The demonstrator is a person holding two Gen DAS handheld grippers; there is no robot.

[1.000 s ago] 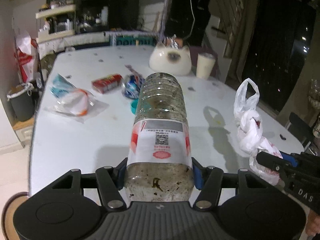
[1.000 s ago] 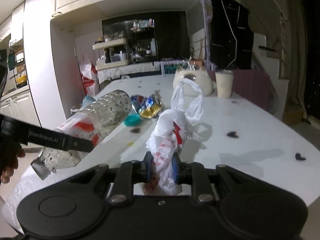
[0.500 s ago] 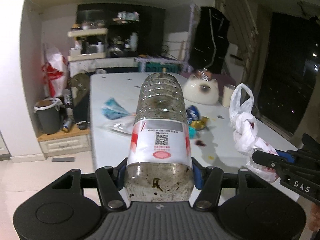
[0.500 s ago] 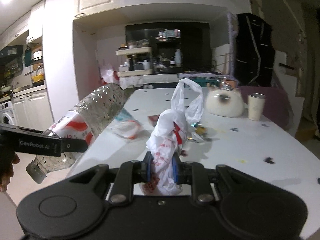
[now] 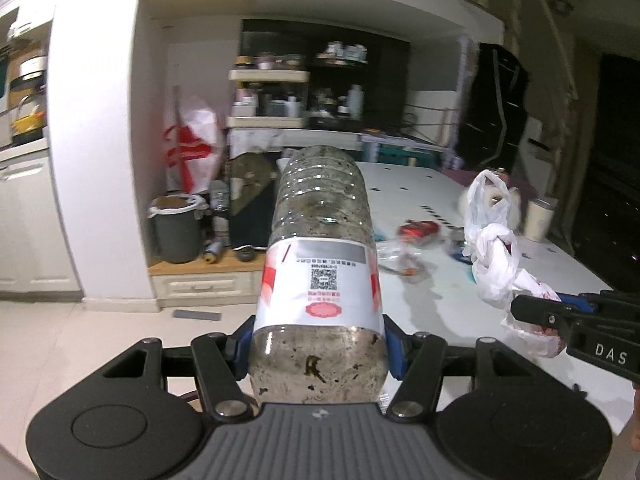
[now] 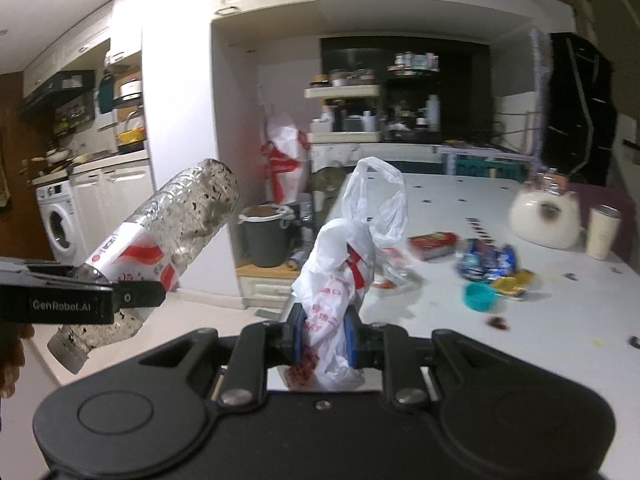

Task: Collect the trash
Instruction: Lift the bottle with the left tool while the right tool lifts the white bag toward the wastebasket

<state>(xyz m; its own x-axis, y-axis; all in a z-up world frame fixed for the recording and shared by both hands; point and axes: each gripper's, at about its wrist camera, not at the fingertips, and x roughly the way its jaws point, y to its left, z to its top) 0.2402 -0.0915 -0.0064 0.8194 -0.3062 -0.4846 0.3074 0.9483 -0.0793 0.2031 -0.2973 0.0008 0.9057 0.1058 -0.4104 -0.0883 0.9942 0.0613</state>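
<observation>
White dining table (image 6: pixel 540 320) strewn with wrappers; grey lined bin (image 5: pixel 176 232), contents unclear, beyond its far corner; left gripper (image 5: pixel 318 350) clamps grimy clear plastic bottle (image 5: pixel 320 240), right gripper (image 6: pixel 322 334) pinches knotted white plastic bag (image 6: pixel 340 272)

Left gripper (image 5: pixel 318 350) jaws half-spread, right gripper (image 6: pixel 322 330) jaws narrow (both clamped, side by side)

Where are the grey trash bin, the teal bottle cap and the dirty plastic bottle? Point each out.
grey trash bin (image 6: pixel 266 240), right wrist view, on its front wall.
teal bottle cap (image 6: pixel 479 297), right wrist view, on its open top.
dirty plastic bottle (image 5: pixel 320 280), left wrist view, on its white label.
</observation>
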